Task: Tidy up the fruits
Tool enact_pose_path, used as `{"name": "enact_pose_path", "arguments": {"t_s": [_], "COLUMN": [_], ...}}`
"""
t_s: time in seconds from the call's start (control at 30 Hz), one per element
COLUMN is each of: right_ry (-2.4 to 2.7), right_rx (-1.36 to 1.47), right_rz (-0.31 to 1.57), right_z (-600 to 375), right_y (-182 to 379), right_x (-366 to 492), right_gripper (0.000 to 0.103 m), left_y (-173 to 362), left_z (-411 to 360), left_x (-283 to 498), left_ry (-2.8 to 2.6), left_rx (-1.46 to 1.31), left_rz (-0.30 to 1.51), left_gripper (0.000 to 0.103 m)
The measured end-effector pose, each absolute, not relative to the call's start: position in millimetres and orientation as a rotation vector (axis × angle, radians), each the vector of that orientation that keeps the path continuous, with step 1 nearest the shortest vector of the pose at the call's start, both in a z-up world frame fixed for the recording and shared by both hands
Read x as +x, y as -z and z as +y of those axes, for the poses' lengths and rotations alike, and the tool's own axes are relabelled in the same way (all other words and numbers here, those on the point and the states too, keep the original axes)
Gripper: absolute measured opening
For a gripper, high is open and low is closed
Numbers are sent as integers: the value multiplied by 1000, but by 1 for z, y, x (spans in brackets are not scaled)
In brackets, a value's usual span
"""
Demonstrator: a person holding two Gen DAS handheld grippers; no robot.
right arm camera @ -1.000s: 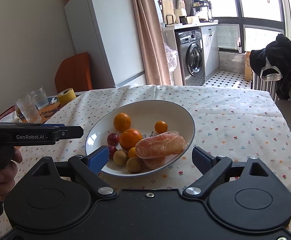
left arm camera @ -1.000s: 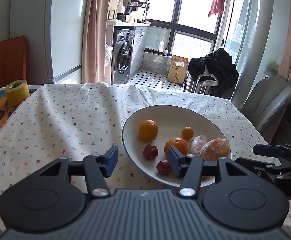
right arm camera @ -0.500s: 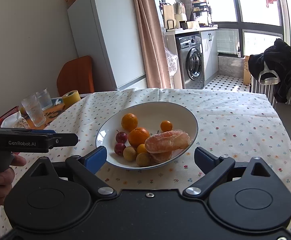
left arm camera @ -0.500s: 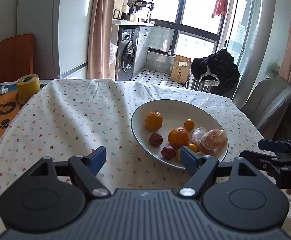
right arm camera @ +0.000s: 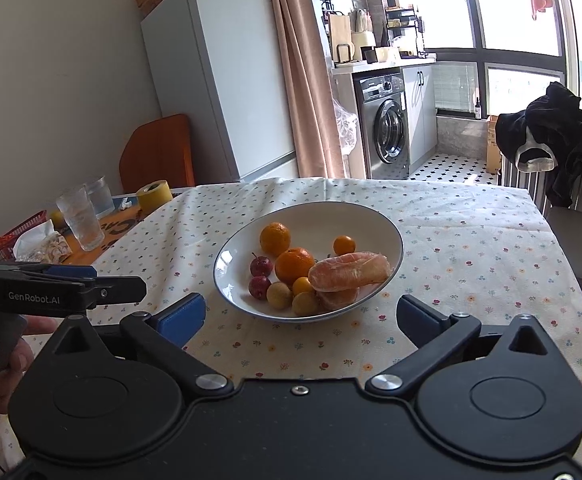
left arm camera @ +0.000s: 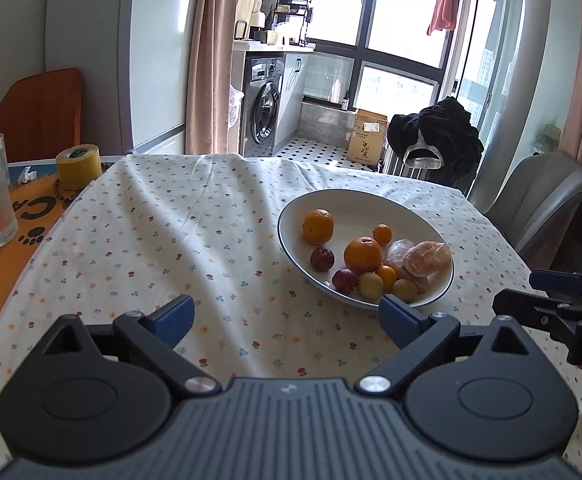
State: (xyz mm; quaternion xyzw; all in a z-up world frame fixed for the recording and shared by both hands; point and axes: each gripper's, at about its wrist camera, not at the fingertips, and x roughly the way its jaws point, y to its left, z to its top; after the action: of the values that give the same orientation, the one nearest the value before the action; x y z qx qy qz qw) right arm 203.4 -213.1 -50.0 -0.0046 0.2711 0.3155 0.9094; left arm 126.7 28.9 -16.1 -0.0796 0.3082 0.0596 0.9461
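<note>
1. Both tools stand wide apart and grip nothing: our left tool (left arm camera: 287,318) hovers over bare tabletop (left arm camera: 163,240), and our right tool (right arm camera: 301,314) hovers just short of the bowl (right arm camera: 387,232), its two fingers spread to either side of the near rim.
2. All the fruit we can see lies in the bowl, crowded toward its near, right part; none shows on the cloth.
3. From our left tool the bowl lies ahead and to the right; from our right tool it lies almost straight ahead and slightly left. We judge the right tool the nearer and better aligned of the two.
4. Nearest that tool sits the peeled citrus (right arm camera: 349,272), resting on top of another peeled piece and against the big orange (right arm camera: 294,265).
5. Its long axis runs left to right across the right view, roughly parallel to the line between the fingers, with the right end tilted slightly up toward the rim.
6. So a grip across its short width would, in our judgement, call for turning the tool or coming down from above.
7. Small yellow fruits (right arm camera: 279,295) and red ones (right arm camera: 259,286) crowd the near rim and could be nudged.
</note>
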Motion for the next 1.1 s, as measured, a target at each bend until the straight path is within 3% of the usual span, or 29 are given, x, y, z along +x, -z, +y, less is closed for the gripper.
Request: {"name": "enact_pose_path", "arguments": {"t_s": [1.1], "right_ry": [-699], "right_rx": [-15], "right_rz": [545], "right_z": [-223], "right_y": [13], "right_x": [135], "right_gripper": [103], "left_y": [-11], "left_z": [23], "left_x": [45], "left_ry": [-171], "left_rx": [-144], "left_rz": [594], "left_gripper": [103]}}
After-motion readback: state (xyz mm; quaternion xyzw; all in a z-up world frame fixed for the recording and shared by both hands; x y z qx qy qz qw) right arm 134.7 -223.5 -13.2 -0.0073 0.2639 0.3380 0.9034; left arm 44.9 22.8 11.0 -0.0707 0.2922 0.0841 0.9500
